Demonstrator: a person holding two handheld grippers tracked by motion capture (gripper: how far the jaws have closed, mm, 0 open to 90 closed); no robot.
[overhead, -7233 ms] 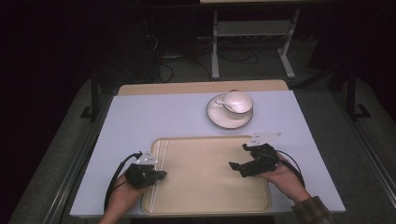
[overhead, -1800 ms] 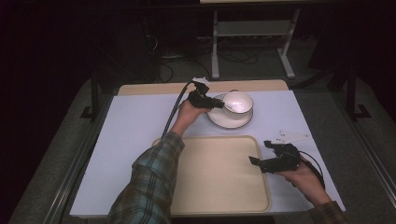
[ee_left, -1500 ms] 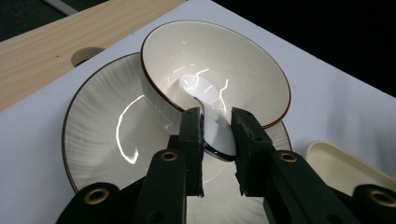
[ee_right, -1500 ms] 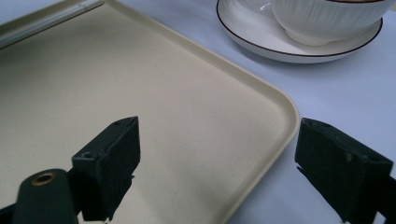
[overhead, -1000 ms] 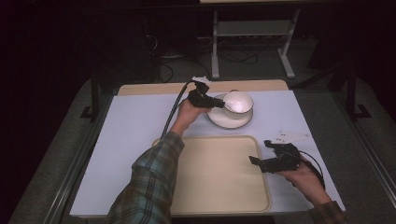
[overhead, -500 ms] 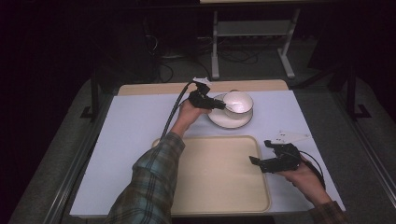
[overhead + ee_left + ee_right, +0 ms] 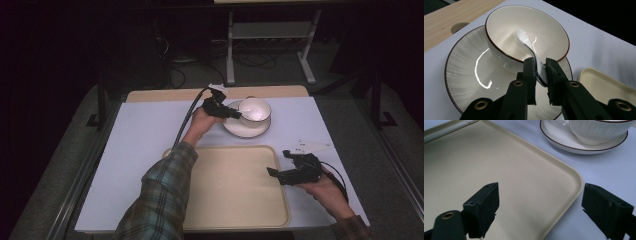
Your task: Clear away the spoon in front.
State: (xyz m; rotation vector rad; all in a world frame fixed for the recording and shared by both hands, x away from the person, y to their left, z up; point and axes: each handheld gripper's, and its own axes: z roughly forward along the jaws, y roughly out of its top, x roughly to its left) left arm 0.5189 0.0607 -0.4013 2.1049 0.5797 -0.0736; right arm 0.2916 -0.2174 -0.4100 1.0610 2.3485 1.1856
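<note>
Lavender-white tabletop carries beige tray, saucer and bowl.

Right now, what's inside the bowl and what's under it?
Inside the bowl lies a white spoon, its handle pinched by the left gripper. The bowl sits on a saucer; the saucer's centre is covered.

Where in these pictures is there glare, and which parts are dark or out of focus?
Left gripper view: bright curved glare on the saucer and streaks inside the bowl. Right gripper view: the bowl's upper part is washed out, and the near jaws look soft. High view: the room beyond the table is nearly black.
</note>
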